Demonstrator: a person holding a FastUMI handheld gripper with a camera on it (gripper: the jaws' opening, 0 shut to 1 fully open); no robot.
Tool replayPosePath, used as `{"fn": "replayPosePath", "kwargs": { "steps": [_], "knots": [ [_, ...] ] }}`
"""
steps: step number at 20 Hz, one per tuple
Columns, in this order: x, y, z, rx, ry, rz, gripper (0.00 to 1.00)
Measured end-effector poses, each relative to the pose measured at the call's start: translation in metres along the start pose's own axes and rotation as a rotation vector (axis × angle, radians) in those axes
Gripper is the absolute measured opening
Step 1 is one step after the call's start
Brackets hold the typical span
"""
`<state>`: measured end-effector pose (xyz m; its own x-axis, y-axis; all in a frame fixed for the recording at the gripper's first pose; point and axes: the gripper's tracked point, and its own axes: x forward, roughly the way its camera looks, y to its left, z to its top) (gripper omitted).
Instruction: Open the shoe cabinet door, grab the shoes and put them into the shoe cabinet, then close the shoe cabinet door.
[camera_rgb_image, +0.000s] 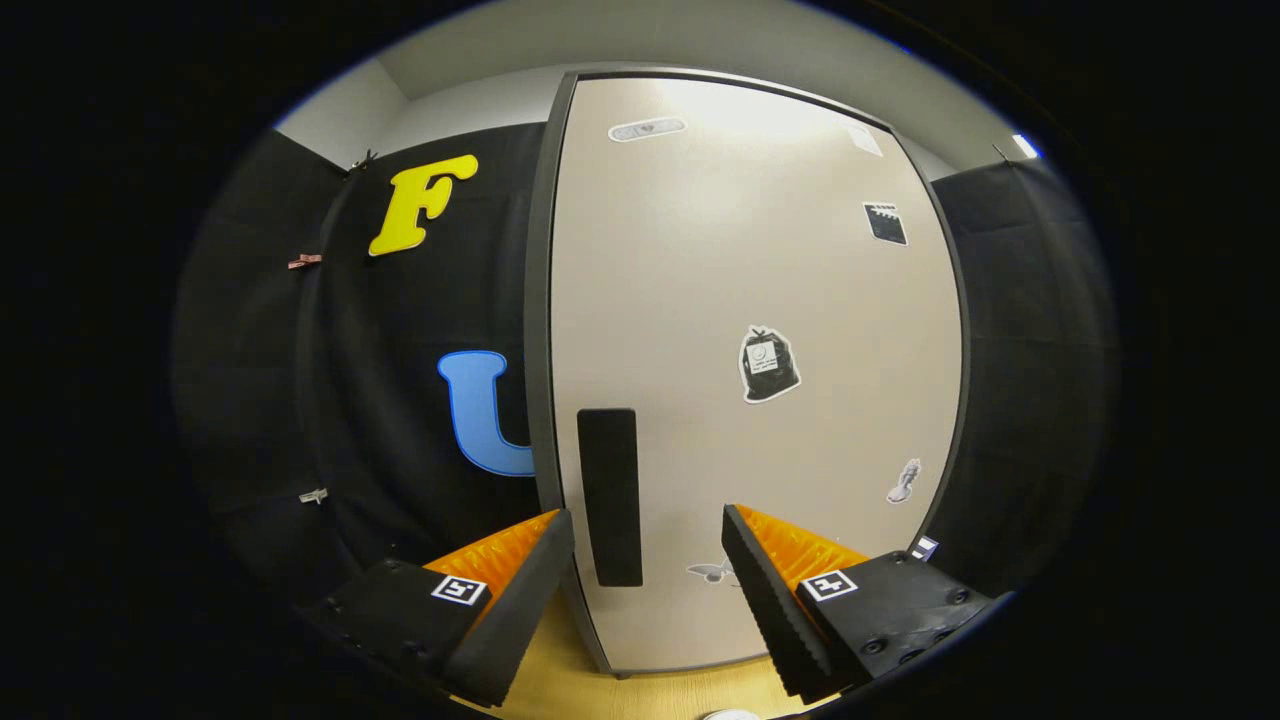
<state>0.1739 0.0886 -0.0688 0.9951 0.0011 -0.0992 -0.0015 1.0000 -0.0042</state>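
In the gripper view, the gripper is spread wide, its two fingers parted with nothing between them and neither touching anything. Just ahead of them stands the shoe cabinet, a tall pale box with a dark frame, and its door is shut flat against that frame, so whatever the cabinet holds is hidden. A dark upright handle sits low on the door near its left edge, and it falls in the gap between the fingertips, closer to the left finger than to the right finger, though beyond them rather than in their reach, as far as the bent lens lets one judge.

Several stickers dot the door: a dark bag-shaped sticker near the middle, a small black square sticker towards the upper right, a pale oval one near the top, and a small pale figure low on the right. A faint butterfly-like shape sits just beside the tip of the right finger.

The cabinet stands on a wooden floor, which shows below the door between the fingers. Black cloth hangs on both sides of the cabinet.
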Motion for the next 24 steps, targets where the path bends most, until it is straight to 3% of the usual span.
{"fn": "replayPosePath", "kwargs": {
  "steps": [10,12,17,18,20,21,24],
  "knots": [
    [0.032,0.005,-0.005,0.003,-0.004,-0.033,0.98],
    [0.034,0.006,-0.006,0.010,0.001,-0.032,0.85],
    [0.038,0.009,-0.010,0.009,0.010,-0.027,0.83],
    [0.034,0.010,-0.007,0.008,0.006,-0.031,0.70],
    [0.039,0.009,-0.008,-0.001,0.001,-0.036,0.60],
    [0.042,0.015,-0.008,0.006,0.002,-0.005,0.60],
    [0.037,0.015,-0.008,-0.015,0.001,-0.015,0.37]
  ]
}}
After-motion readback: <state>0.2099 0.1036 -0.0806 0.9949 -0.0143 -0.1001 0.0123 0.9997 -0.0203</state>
